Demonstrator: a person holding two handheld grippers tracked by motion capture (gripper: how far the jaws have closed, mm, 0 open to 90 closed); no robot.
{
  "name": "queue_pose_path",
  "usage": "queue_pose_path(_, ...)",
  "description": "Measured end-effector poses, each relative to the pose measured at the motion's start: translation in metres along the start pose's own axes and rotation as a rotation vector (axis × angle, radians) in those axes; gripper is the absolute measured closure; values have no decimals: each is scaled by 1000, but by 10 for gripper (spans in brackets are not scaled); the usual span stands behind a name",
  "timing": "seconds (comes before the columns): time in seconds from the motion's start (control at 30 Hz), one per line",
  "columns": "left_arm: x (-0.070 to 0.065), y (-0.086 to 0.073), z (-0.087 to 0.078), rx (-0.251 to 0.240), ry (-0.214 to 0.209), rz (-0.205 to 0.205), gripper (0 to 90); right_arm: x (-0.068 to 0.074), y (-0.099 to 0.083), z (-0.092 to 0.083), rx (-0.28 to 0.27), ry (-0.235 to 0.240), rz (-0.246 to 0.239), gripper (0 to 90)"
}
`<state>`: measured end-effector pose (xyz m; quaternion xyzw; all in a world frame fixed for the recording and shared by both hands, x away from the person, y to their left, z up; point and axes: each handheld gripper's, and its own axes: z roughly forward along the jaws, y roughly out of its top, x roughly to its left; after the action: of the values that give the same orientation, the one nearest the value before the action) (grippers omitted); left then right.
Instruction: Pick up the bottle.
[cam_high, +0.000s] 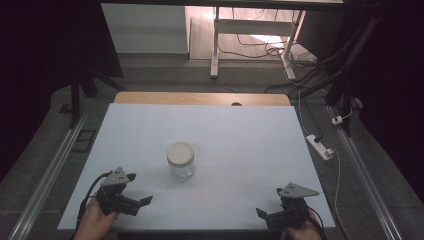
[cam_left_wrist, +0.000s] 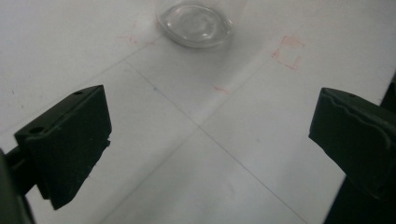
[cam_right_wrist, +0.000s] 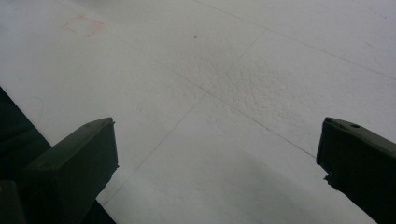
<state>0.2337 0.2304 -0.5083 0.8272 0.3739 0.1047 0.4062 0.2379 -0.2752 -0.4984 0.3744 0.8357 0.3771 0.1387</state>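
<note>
A clear glass jar (cam_high: 180, 161) with a cream lid stands upright near the middle of the white table (cam_high: 240, 135). In the left gripper view its glass base (cam_left_wrist: 195, 23) shows at the top, well ahead of the jaws. My left gripper (cam_high: 140, 189) rests at the table's near left, open, nothing between its jaws, pointing right toward the jar. My right gripper (cam_high: 270, 202) sits at the near right, also open and empty, pointing left. From its own camera, the left gripper (cam_left_wrist: 210, 116) is spread wide over bare table, and the right gripper (cam_right_wrist: 217, 140) likewise.
A faint red square mark (cam_left_wrist: 288, 51) is drawn on the table right of the jar; a similar red mark (cam_right_wrist: 83, 24) appears in the right gripper view. A white power strip (cam_high: 320, 146) lies on the floor to the right. Metal rails run along both sides.
</note>
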Motion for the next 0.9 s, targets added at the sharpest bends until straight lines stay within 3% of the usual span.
queue_pose_path(0.27,2,16,19,41,-5,12,1,0,0,1,6,3,-5,0)
queue_pose_path(0.63,5,35,37,41,-9,24,0,0,0,1,10,5,-4,0)
queue_pose_path(0.9,12,50,54,33,-46,45,0,0,0,2,14,9,-5,0)
